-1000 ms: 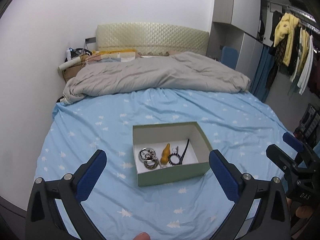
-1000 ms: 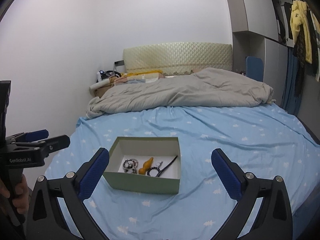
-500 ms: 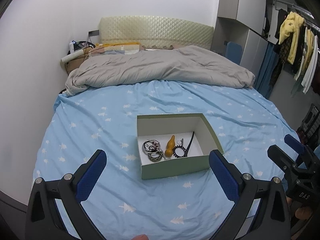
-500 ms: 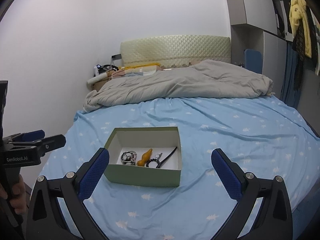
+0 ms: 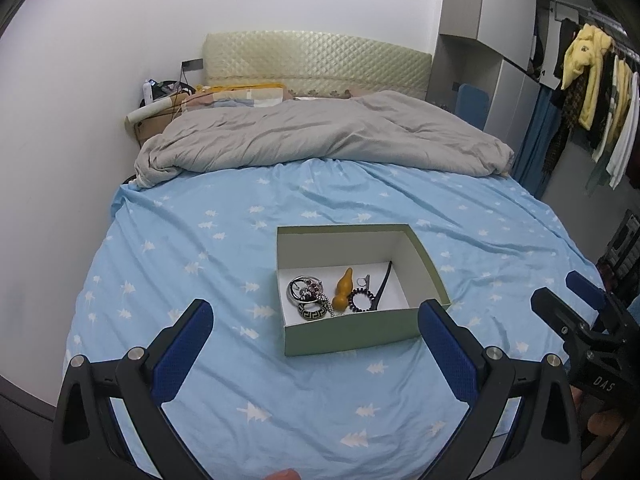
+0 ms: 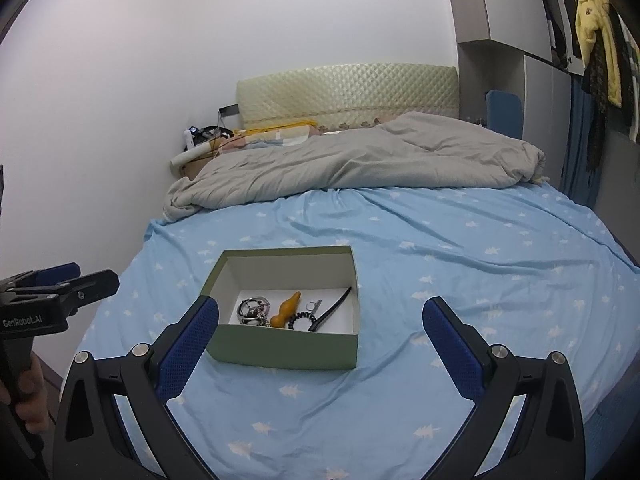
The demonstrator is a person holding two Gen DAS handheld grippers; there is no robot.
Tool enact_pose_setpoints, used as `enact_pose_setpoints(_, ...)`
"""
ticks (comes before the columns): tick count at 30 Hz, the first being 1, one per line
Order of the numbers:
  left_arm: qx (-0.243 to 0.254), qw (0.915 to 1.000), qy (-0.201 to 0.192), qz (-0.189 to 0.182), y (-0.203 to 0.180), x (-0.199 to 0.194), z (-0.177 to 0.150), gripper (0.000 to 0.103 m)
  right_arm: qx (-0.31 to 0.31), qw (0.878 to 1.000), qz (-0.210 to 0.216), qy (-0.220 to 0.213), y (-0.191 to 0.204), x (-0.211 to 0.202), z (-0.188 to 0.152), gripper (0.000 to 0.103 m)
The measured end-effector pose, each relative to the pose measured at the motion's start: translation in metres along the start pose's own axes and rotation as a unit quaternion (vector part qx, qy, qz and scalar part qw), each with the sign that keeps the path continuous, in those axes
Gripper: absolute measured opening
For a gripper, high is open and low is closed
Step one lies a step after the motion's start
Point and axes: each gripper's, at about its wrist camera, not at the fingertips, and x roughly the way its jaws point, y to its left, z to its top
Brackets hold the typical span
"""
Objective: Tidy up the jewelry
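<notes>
With both grippers, left (image 5: 312,340) and right (image 6: 320,336), spread wide and empty, I judge the jewelry (image 5: 336,294) in the box (image 5: 352,336) ahead light, slippery and tangle-prone, best pinched by a ring's rim.

left gripper (image 5: 314,344) agape, empty, right gripper (image 6: 320,336) likewise

One green box (image 5: 352,336) is seen, holding one orange gourd pendant (image 5: 344,290), one black beaded bracelet (image 5: 361,299), one patterned bangle (image 5: 311,313) and one small ring (image 5: 361,280).
</notes>
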Motion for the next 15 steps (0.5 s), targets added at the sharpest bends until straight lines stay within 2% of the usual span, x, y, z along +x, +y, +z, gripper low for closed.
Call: enact_pose_setpoints(15, -0.005, 1.0000, -0.001, 0.002, 0.0039, -0.0004, 0.0008, 0.102, -0.003, 1.000, -0.002, 0.008, 0.0013, 0.0055, -0.0045, 0.103)
